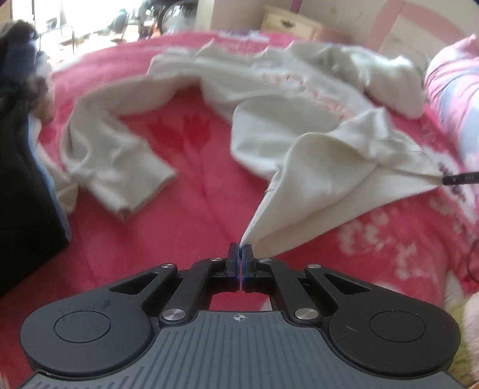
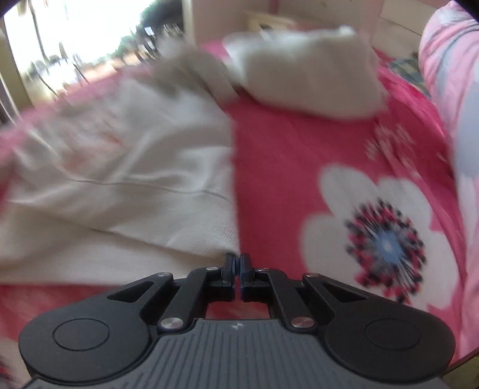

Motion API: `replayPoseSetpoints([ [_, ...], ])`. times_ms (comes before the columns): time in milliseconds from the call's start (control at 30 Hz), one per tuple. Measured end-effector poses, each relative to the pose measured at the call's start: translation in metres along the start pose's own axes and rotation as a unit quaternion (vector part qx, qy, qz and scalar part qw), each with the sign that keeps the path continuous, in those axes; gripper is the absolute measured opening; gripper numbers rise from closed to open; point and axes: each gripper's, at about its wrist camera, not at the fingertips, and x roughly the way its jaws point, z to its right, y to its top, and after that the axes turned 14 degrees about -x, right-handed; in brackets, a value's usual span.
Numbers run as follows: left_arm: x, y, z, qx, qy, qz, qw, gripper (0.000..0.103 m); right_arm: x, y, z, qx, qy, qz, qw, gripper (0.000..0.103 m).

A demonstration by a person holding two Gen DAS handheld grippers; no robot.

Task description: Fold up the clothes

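Observation:
A cream long-sleeved sweatshirt [image 1: 269, 89] lies crumpled on the pink flowered bed cover [image 1: 179, 239]. One sleeve [image 1: 119, 155] trails to the left. My left gripper [image 1: 240, 247] is shut on a corner of the hem, and the cloth rises from it in a taut fold. At the right edge of the left wrist view, the tip of my right gripper [image 1: 449, 179] meets the hem's other corner, which is pulled to a point. In the blurred right wrist view, the right gripper [image 2: 238, 257] is shut at the corner of the sweatshirt [image 2: 134, 179].
A heap of dark clothes [image 1: 21, 149] lies at the bed's left side. A rolled pink quilt [image 1: 455, 89] runs along the right, also seen as the quilt [image 2: 449, 74]. The bunched far sleeve [image 2: 308, 80] rests on the bed cover [image 2: 284, 179]. A pale nightstand [image 1: 287, 21] stands behind.

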Motion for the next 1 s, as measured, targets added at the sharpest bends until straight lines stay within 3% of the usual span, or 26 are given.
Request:
replayPoseSetpoints([
  [67,-0.005,-0.001,-0.005,0.001,0.007,-0.006,1.0,0.0,0.01,-0.008,0.002,-0.028,-0.051,-0.016,0.998,0.0],
  [100,-0.01,-0.002,-0.007,0.001,0.006,-0.006,1.0,0.001,0.006,-0.011,0.008,-0.018,-0.052,-0.015,0.998,0.0],
  [167,-0.021,0.0,-0.008,0.001,0.001,0.001,1.0,0.003,-0.013,-0.007,0.018,0.002,-0.028,0.02,0.999,0.0],
  [267,-0.029,0.004,-0.005,0.004,-0.007,0.016,0.9998,0.017,-0.036,0.009,0.002,-0.062,0.017,0.089,0.994,0.006],
  [333,-0.022,0.008,0.002,0.007,-0.011,0.021,0.9997,0.024,-0.043,0.022,-0.018,-0.12,0.048,0.126,0.984,0.02],
  [367,-0.017,0.01,0.006,0.01,-0.014,0.02,0.9997,0.025,-0.04,0.029,-0.032,-0.154,0.062,0.137,0.977,0.038],
  [400,-0.012,0.012,0.01,0.013,-0.018,0.017,0.9996,0.026,-0.037,0.033,-0.048,-0.187,0.072,0.142,0.969,0.046],
  [467,-0.003,0.012,0.017,0.02,-0.018,0.014,0.9995,0.029,-0.021,0.043,-0.08,-0.256,0.085,0.143,0.952,0.05],
  [567,0.002,0.01,0.026,0.03,-0.018,0.018,0.9992,0.03,0.006,0.047,-0.114,-0.321,0.079,0.124,0.936,0.047],
  [633,0.001,0.009,0.029,0.037,-0.016,0.024,0.9989,0.03,0.021,0.048,-0.124,-0.343,0.066,0.11,0.931,0.026],
  [667,-0.001,0.01,0.03,0.039,-0.015,0.028,0.9987,0.031,0.021,0.048,-0.122,-0.329,0.06,0.109,0.936,0.0],
  [833,-0.006,0.01,0.037,0.068,-0.013,0.042,0.9967,0.035,-0.017,0.047,-0.07,-0.182,0.006,0.149,0.972,0.0],
  [933,-0.002,0.005,0.05,0.112,-0.027,0.045,0.9924,0.047,-0.02,0.03,-0.029,-0.092,-0.012,0.12,0.988,0.0],
  [1000,0.003,-0.001,0.062,0.148,-0.03,0.045,0.9875,0.048,-0.008,0.017,-0.008,-0.033,-0.004,0.091,0.995,0.0],
])
